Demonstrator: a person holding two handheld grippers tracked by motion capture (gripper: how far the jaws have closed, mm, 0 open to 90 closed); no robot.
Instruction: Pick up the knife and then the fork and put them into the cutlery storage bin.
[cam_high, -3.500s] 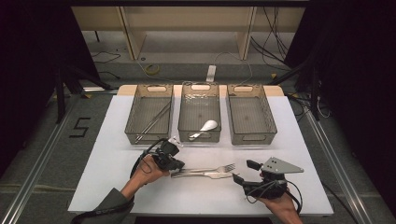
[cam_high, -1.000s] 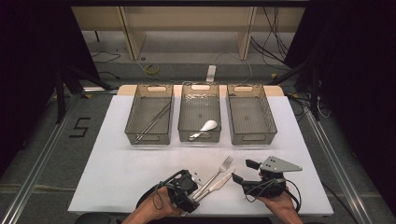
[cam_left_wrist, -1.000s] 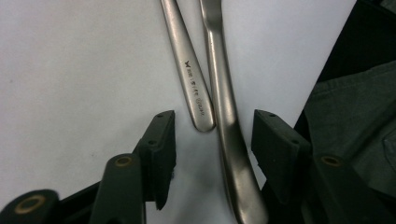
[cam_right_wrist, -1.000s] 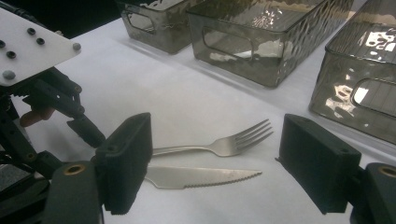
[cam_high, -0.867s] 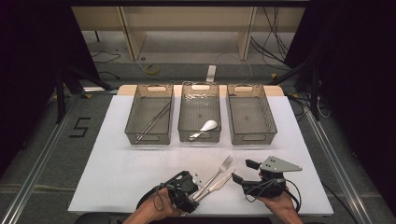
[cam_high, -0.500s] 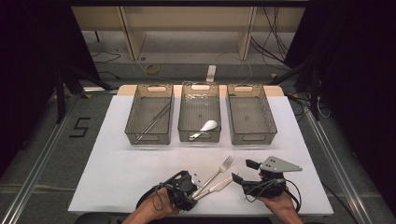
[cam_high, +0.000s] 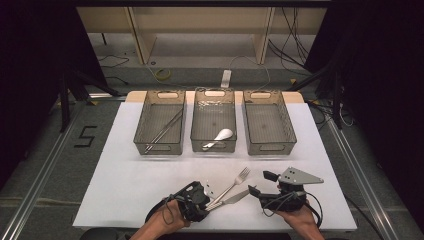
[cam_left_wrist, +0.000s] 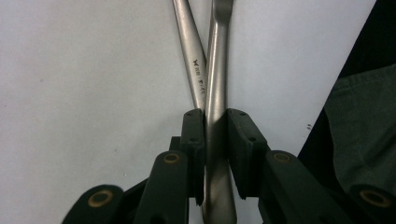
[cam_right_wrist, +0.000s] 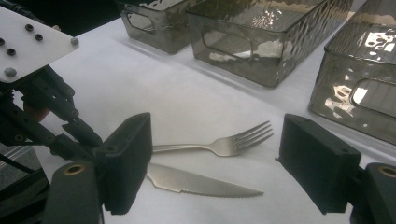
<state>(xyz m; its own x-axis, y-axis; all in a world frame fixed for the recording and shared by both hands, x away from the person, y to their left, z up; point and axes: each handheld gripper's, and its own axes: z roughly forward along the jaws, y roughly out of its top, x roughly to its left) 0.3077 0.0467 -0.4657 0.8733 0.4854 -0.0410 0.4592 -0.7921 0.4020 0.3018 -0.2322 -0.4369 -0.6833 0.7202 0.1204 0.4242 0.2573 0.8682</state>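
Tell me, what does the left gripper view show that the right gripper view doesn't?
Left gripper view: a close look at the left tongs, which have just been closing and now pinch one steel handle, with a stamped handle crossing beside it.
Right gripper view: the whole fork with its tines, the knife with its serrated blade, the smoky bins, and the right tongs standing open.
Shared: the same two pieces of cutlery lying on the white table.

knife (cam_high: 236, 198): steel, serrated, flat on table | fork (cam_high: 233, 184): steel, flat, handles crossing
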